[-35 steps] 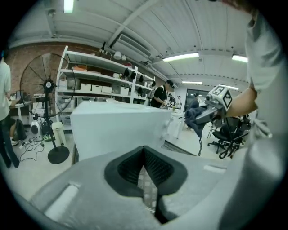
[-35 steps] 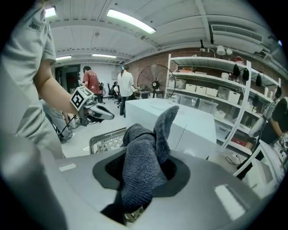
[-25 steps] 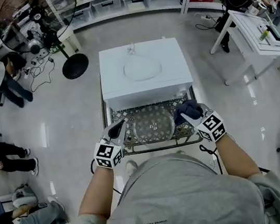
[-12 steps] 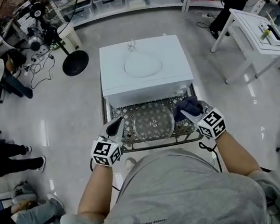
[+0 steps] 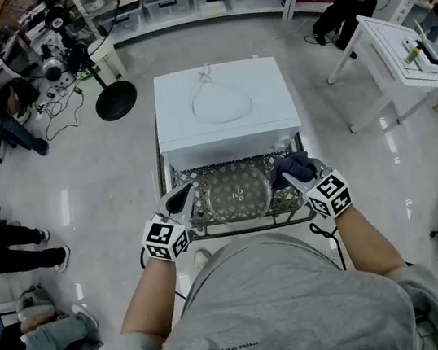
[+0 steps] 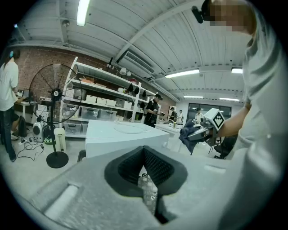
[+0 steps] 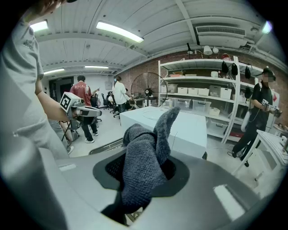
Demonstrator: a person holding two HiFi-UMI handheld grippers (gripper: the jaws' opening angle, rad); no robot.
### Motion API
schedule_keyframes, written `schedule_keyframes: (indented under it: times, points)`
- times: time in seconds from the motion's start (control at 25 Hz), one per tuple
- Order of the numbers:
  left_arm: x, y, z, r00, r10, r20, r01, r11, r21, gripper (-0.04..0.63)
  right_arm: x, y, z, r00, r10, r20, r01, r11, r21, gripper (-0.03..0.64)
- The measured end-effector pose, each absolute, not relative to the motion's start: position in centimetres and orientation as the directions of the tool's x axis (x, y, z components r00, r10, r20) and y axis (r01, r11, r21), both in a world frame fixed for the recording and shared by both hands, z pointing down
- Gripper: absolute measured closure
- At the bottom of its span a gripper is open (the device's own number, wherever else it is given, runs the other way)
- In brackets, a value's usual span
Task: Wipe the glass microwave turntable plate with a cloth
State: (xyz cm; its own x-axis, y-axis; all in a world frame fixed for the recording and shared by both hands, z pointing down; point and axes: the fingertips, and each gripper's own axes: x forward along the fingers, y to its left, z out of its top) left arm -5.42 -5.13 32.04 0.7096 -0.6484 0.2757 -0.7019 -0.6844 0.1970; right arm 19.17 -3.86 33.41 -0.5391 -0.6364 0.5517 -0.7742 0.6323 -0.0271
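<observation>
Overhead, I see the glass turntable plate [image 5: 238,194] lying flat on the metal lattice rack [image 5: 289,202], in front of a white appliance [image 5: 224,103]. My left gripper [image 5: 186,197] sits just left of the plate. My right gripper [image 5: 296,181] sits just right of it, carrying a dark cloth [image 5: 295,166]. In the left gripper view the jaw tips meet on nothing, and lattice shows through the slit behind them. In the right gripper view the jaws pinch the cloth, which bunches up above them.
</observation>
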Motion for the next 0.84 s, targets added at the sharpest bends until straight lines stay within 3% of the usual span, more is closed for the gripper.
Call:
schedule_keyframes:
  times: [0.84]
  points:
    - [-5.5,-4.1,31.7,0.710,-0.652,0.267,-0.702,-0.686,0.192,0.598,19.1,-2.8,33.5,-0.538,-0.634,0.555,-0.768,0.640,-0.013,0.494]
